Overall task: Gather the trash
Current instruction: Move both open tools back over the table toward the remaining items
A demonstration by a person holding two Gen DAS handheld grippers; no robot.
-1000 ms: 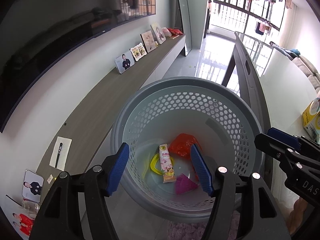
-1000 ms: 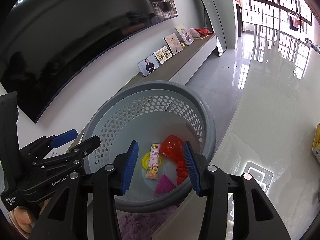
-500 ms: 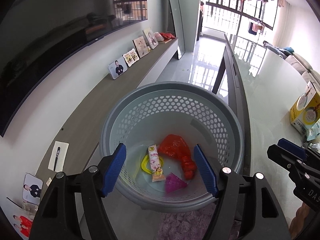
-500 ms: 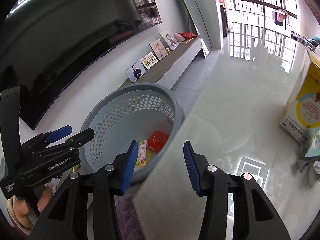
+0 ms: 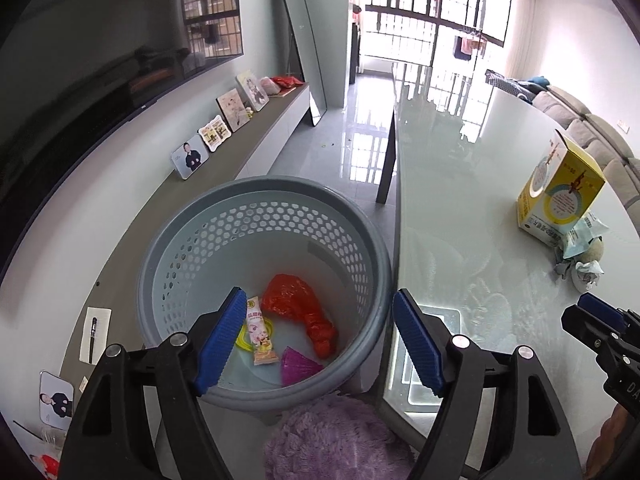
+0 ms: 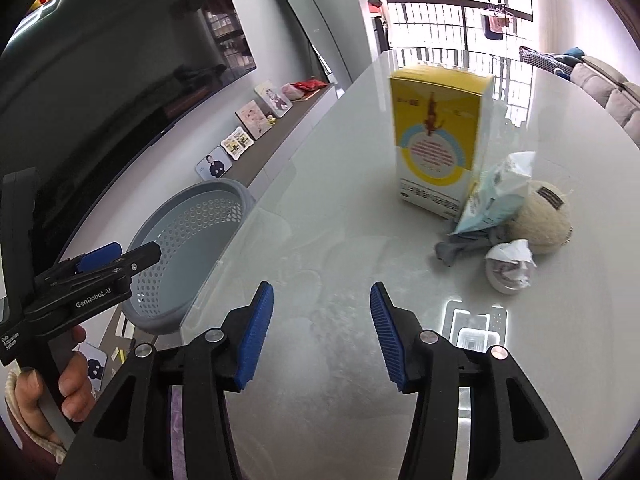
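Observation:
A grey perforated basket stands on the floor beside the glass table and holds a red bag, a snack wrapper, a pink scrap and a yellow ring. My left gripper hangs over the basket's right rim, jaws opening, nothing between them. My right gripper hovers above the tabletop, jaws opening and empty. Ahead of it to the right lie a yellow box, a light blue wrapper, a crumpled white paper, a grey scrap and a beige ball.
The glossy glass table runs along the basket's right side. A purple fluffy cushion sits under the left gripper. A low shelf with photo frames lines the wall under a dark screen. A hand grips the left tool.
Both grippers have swung right, away from the basket's middle. The right one now looks at the tabletop and its trash instead of the basket. Both pairs of jaws stand wider.

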